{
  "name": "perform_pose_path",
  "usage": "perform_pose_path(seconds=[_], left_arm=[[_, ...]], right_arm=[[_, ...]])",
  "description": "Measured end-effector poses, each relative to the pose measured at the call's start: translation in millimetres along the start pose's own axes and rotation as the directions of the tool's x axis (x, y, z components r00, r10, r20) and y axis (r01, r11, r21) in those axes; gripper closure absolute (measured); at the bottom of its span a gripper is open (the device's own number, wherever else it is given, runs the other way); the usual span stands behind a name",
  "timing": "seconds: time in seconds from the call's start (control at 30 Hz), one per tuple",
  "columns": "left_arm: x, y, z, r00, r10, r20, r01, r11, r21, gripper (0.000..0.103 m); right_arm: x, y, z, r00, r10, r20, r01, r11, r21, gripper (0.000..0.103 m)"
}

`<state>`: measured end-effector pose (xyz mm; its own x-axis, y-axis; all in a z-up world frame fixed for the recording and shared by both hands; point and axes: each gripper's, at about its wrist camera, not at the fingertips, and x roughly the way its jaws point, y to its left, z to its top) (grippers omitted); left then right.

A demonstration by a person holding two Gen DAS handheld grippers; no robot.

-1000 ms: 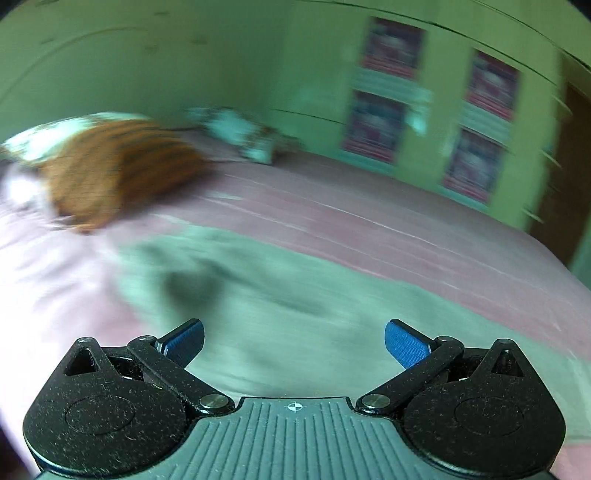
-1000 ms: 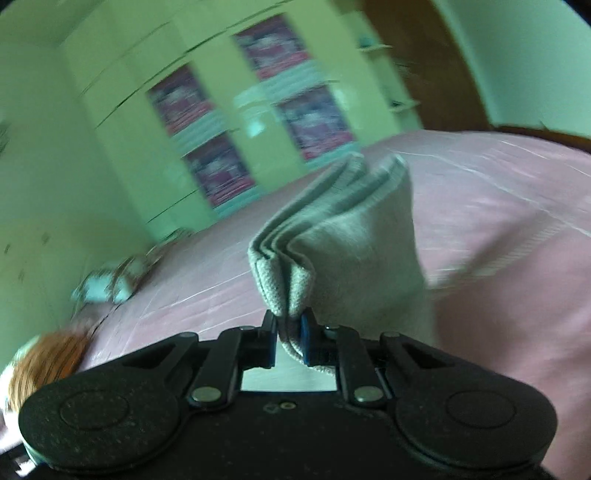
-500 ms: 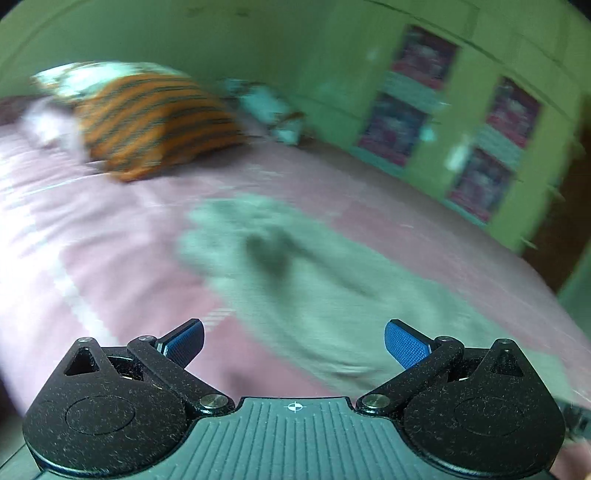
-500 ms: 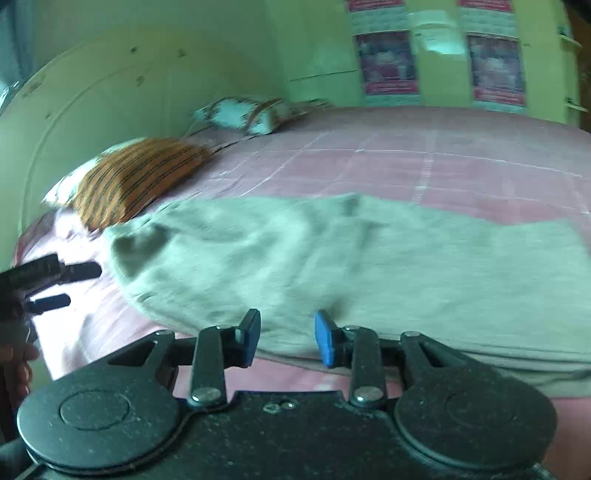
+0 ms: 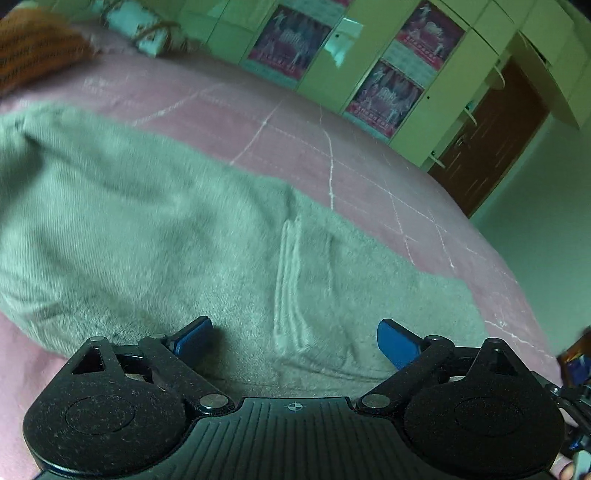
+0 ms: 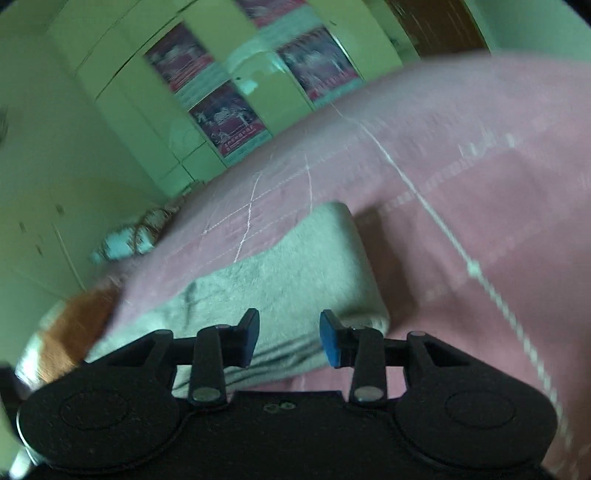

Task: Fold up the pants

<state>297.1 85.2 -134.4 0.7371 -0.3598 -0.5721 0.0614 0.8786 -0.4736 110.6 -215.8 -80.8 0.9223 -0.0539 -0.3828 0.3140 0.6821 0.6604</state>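
Pants (image 5: 177, 236): grey-green, spread flat across the near part of the bed; a raised seam or pocket edge runs down the cloth near the middle of the left view. In the right view the pants (image 6: 295, 273) show as a folded slab with stacked layers along the near edge.
Left gripper (image 5: 293, 338): jaws spread wide, blue pads apart, nothing between them; it hovers low above the pants, near their front edge.
Right gripper (image 6: 290, 338): jaws partly apart, nothing between them; the layered edge of the pants lies just beyond and below the pads. Whether the pads touch the cloth, I cannot tell.
Bed (image 5: 332, 122): covered by a pink sheet with thin white grid lines; bare sheet shows beyond the pants and to their right (image 6: 461, 192).
Pillow (image 5: 33, 48): orange with dark stripes, at the far left corner of the bed, apart from the pants; blurred in the right view (image 6: 77, 321).
Bundle (image 5: 142, 26): pale blue patterned cloth, at the head of the bed beside the pillow, against the cupboards.
Cupboards (image 5: 454, 66): light green doors along the far wall, right up to the bed.
Posters (image 5: 291, 40): pink and dark, stuck in pairs on the cupboard doors.
Door (image 5: 491, 136): dark brown wood, right of the cupboards.
In the way: nothing lies on the pants.
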Motion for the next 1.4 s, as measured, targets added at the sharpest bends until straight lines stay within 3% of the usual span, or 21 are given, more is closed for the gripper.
perform_pose_path(seconds=[0.17,0.33,0.5,0.53,0.6,0.63,0.7,0.87,0.93,1.0,1.13,1.17,1.2,1.27,1.33,1.37,1.4], left_arm=[[-0.5,1.7,-8.3,1.0,-0.017,-0.003,0.017,1.0,-0.015,0.007],[-4.7,9.0,-8.7,1.0,-0.009,-0.003,0.009,1.0,-0.024,0.007],[-4.8,5.6,-13.3,1.0,0.014,-0.014,-0.014,0.999,0.03,0.007],[-4.2,5.4,-13.4,1.0,0.016,-0.018,-0.016,0.999,0.038,0.007],[-4.2,6.2,-13.4,1.0,0.015,-0.022,-0.014,0.999,0.041,0.007],[-4.0,5.6,-13.3,1.0,0.015,-0.023,-0.014,0.999,0.049,0.007],[-3.2,4.4,-14.2,1.0,0.021,-0.023,-0.019,0.998,0.066,0.007],[-6.8,-3.9,-11.9,0.998,0.053,-0.014,-0.052,0.996,0.078,0.007],[-12.8,-17.0,-7.3,0.998,0.054,0.028,-0.056,0.994,0.094,0.007],[-10.6,-31.5,-3.0,0.998,0.04,0.041,-0.046,0.989,0.139,0.007],[25.2,-37.8,-11.2,0.996,0.051,-0.076,-0.041,0.99,0.133,0.007],[28.0,-41.7,-15.4,0.995,0.068,-0.07,-0.055,0.984,0.172,0.007],[25.9,-44.7,-14.5,0.996,0.056,-0.068,-0.043,0.984,0.174,0.009],[15.8,-42.7,-8.2,0.997,-0.057,-0.044,0.062,0.992,0.111,0.033],[13.3,-42.3,-4.7,1.0,-0.018,-0.014,0.019,0.992,0.123,0.033],[24.1,-40.5,-5.9,0.997,0.032,-0.063,-0.023,0.99,0.139,0.033],[30.9,-36.7,-9.0,0.996,0.036,-0.077,-0.024,0.988,0.155,0.033]], right_arm=[[17.2,-28.8,-0.7,0.998,0.056,-0.007,-0.053,0.972,0.227,0.07],[45.8,-33.7,-4.0,0.997,0.078,-0.001,-0.074,0.947,0.312,0.068],[63.2,-39.6,-8.0,0.997,0.075,0.015,-0.075,0.913,0.4,0.068],[60.6,-39.7,-6.9,0.998,0.058,0.036,-0.068,0.914,0.401,0.077],[45.8,-47.4,-4.5,0.987,-0.001,0.161,-0.073,0.889,0.453,0.1],[44.4,-54.5,-4.3,0.983,0.004,0.185,-0.096,0.864,0.494,0.1],[51.4,-61.5,-5.1,0.991,-0.006,0.135,-0.065,0.856,0.513,0.098],[44.3,-61.8,-12.4,0.993,0.0,0.115,-0.056,0.875,0.481,0.096],[33.9,-53.1,-11.4,0.995,0.006,0.101,-0.048,0.907,0.418,0.083],[16.7,-40.8,-7.9,0.995,0.011,0.095,-0.04,0.949,0.312,0.083],[10.5,-18.9,3.7,0.993,0.004,0.116,-0.021,0.988,0.15,0.083],[17.6,-16.1,6.5,0.995,-0.025,0.093,0.014,0.993,0.114,0.082],[30.0,-15.1,9.2,0.996,-0.078,0.04,0.074,0.994,0.083,0.085],[50.2,-14.0,14.0,0.988,-0.125,-0.085,0.129,0.991,0.045,0.09],[37.2,-1.9,17.9,0.995,-0.103,0.011,0.103,0.994,-0.032,0.086],[31.4,3.8,18.7,0.994,-0.092,0.056,0.096,0.993,-0.07,0.084],[31.7,7.6,19.0,0.995,-0.078,0.07,0.085,0.991,-0.1,0.084]])
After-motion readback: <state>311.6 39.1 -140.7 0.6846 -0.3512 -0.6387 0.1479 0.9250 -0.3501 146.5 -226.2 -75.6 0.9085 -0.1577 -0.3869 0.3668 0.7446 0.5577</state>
